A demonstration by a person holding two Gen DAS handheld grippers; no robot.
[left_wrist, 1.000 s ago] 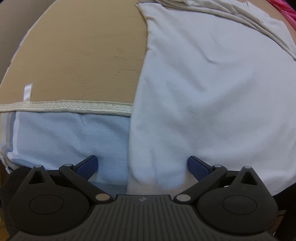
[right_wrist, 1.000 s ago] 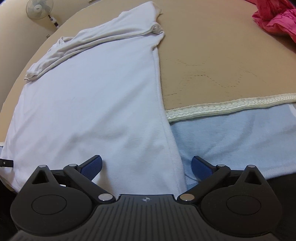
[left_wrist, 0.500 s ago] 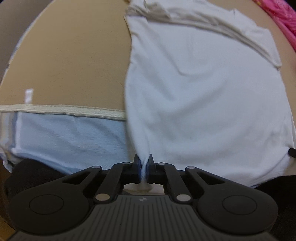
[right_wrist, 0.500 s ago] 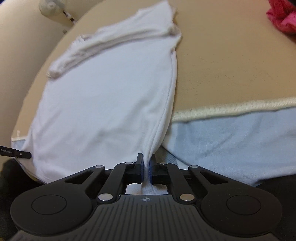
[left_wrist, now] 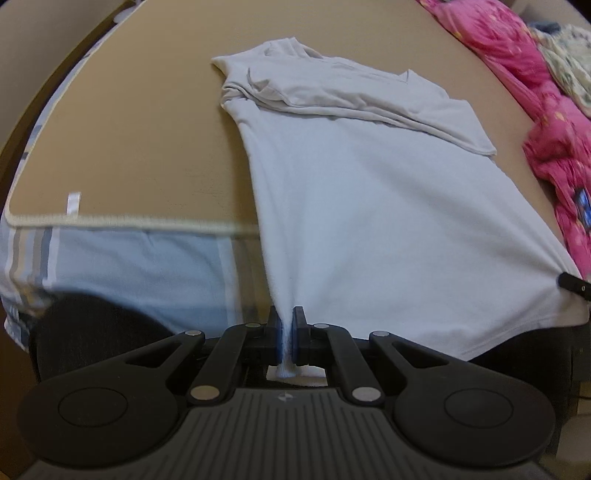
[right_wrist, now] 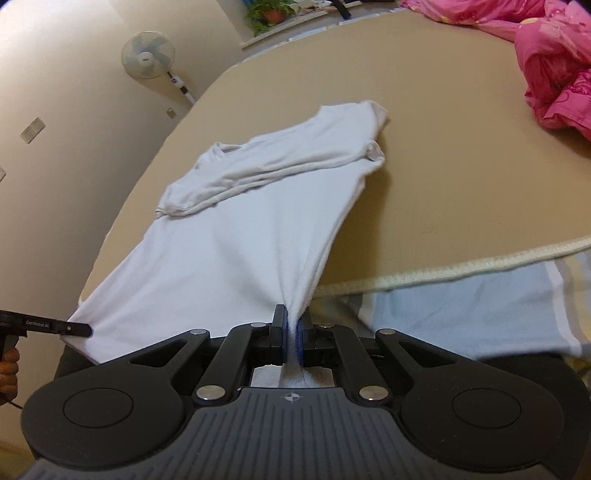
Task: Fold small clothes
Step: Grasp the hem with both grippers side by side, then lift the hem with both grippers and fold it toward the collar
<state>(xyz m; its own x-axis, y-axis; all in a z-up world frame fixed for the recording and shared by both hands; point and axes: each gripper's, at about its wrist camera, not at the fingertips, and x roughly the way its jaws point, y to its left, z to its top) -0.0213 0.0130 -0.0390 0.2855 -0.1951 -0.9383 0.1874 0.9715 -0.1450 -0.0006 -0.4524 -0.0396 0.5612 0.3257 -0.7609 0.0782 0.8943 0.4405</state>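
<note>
Tan quilted mat bears soft white T-shirt, hem corners pinched by 2 tongs.

Tan quilted mat with cream braided edge, small white tag near its corner. Pale blue striped sheet beneath the edge. Crumpled pink bedding at right. Standing fan by wall. Potted plant on sill.

Lighting: soft, warm, even indoor light in both wrist views; no glare. Shadows: faint, under the white shirt folds. Distortion: strong fisheye bowing of the tan mat edge. Blur: near blue sheet smeared; shirt mid-frame sharper. Corners: dark vignette in both views.
</note>
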